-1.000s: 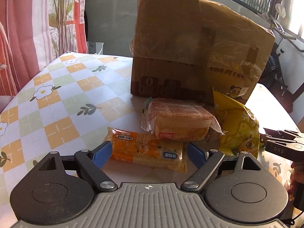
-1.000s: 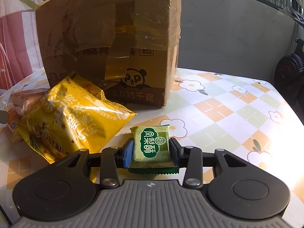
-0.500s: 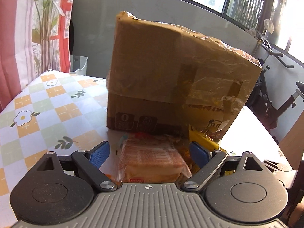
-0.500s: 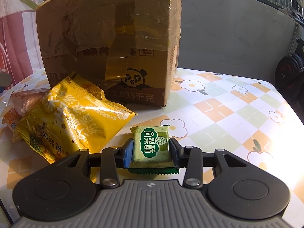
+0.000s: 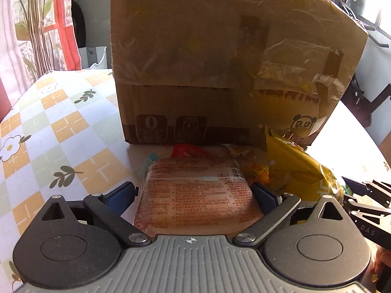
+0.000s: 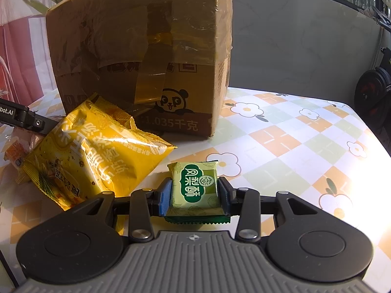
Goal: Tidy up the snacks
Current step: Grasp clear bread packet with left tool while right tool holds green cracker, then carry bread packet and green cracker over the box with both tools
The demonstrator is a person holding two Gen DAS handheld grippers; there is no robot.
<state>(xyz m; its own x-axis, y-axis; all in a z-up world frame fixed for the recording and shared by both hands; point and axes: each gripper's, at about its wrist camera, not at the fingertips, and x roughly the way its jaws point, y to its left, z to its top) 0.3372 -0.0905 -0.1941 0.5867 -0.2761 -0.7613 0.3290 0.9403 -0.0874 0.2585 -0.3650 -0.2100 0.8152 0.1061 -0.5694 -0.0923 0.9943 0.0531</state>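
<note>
Moved in past the orange packet since a second ago: left gripper (image 5: 195, 195) now straddling the pink bread pack (image 5: 198, 190), jaws opening wide, pads not pressing it. Right gripper (image 6: 194, 193) clamped on the green pastry packet (image 6: 194, 185), low over the checked tablecloth (image 6: 293, 151). Beside it, yellow chip bag (image 6: 92, 156); behind, taped cardboard box (image 6: 141, 56).

Yellow bag (image 6: 92, 151) hides most of orange packet (image 6: 16, 152).
</note>
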